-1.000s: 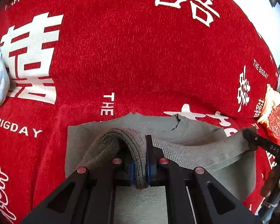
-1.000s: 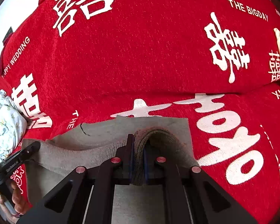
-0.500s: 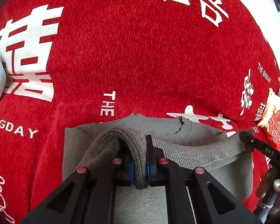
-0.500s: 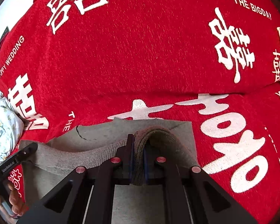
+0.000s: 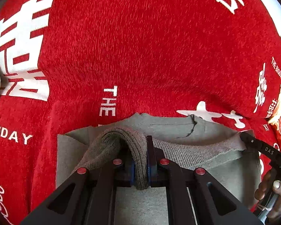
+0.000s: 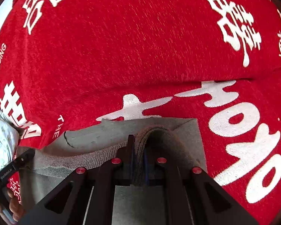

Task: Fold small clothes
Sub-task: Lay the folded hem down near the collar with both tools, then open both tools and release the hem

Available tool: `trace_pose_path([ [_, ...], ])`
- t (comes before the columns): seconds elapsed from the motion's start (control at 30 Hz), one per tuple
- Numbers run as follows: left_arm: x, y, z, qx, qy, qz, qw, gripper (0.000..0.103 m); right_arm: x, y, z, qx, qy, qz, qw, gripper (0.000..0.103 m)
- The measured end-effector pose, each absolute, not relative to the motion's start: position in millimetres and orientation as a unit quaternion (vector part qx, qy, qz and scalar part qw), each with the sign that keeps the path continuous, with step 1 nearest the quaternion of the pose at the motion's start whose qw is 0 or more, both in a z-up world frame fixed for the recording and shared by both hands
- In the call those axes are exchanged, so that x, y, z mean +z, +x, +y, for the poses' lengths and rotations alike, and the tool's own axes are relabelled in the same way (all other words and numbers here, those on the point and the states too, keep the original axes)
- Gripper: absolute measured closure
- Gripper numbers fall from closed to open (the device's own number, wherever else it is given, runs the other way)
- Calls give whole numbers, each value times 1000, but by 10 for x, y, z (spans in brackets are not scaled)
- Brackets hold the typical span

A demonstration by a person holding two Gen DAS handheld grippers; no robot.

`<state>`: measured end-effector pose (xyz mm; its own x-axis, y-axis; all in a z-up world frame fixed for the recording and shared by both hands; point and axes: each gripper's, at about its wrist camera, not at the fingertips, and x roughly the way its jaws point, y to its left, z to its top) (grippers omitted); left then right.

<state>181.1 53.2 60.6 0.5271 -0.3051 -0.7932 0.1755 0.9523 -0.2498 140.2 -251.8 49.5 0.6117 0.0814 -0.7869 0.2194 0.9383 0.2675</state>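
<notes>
Since the earlier frame, both grippers have been lowered and the blanket (image 5: pixel 140 46) looms larger. One grey garment (image 5: pixel 168 125), on the blanket, is pinched by two grippers: left gripper (image 5: pixel 140 161), right gripper (image 6: pixel 138 155).

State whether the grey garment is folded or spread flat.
Partly folded: the grey garment has its knitted edge lifted over a flat layer below.

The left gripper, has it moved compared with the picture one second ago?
Yes. The left gripper, shut on the grey garment, has come forward and closer to the red blanket: its white "THE" print looks larger.
</notes>
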Motion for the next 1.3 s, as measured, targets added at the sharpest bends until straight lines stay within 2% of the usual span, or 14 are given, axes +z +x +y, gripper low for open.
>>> trace_pose_path([
  [0.37, 357, 1948, 579, -135, -102, 502, 848, 92, 253, 1564, -2665, -29, 222, 455, 862, 94],
  [0.67, 177, 2079, 601, -131, -138, 545, 817, 92, 145, 1606, -2762, -24, 259, 454, 852, 85],
  [0.73, 170, 2100, 609, -133, -147, 548, 813, 92, 142, 1613, -2760, -24, 258, 452, 853, 80],
  [0.8, 153, 2114, 656, -136, -175, 552, 804, 92, 160, 1610, -2763, -24, 259, 442, 858, 65],
  [0.87, 141, 2124, 731, -144, -207, 547, 798, 92, 208, 1577, -2782, -31, 264, 426, 865, 29],
  [0.9, 127, 2124, 781, -151, -227, 545, 793, 91, 244, 1544, -2796, -38, 267, 414, 869, 24],
  [0.97, 116, 2133, 858, -162, -255, 540, 786, 91, 305, 1502, -2810, -40, 268, 403, 874, 24],
  [1.1, 234, 2116, 862, -182, -250, 523, 794, 91, 426, 1449, -2733, -36, 239, 400, 884, 24],
  [1.17, 317, 2086, 870, -201, -265, 506, 796, 49, 486, 1437, -2634, -32, 214, 399, 891, 24],
  [1.2, 337, 2073, 875, -212, -275, 499, 794, 0, 506, 1440, -2562, -26, 200, 401, 894, 24],
  [1.3, 391, 2058, 868, -207, -268, 484, 807, 1, 580, 1443, -2215, 10, 140, 403, 904, 24],
])
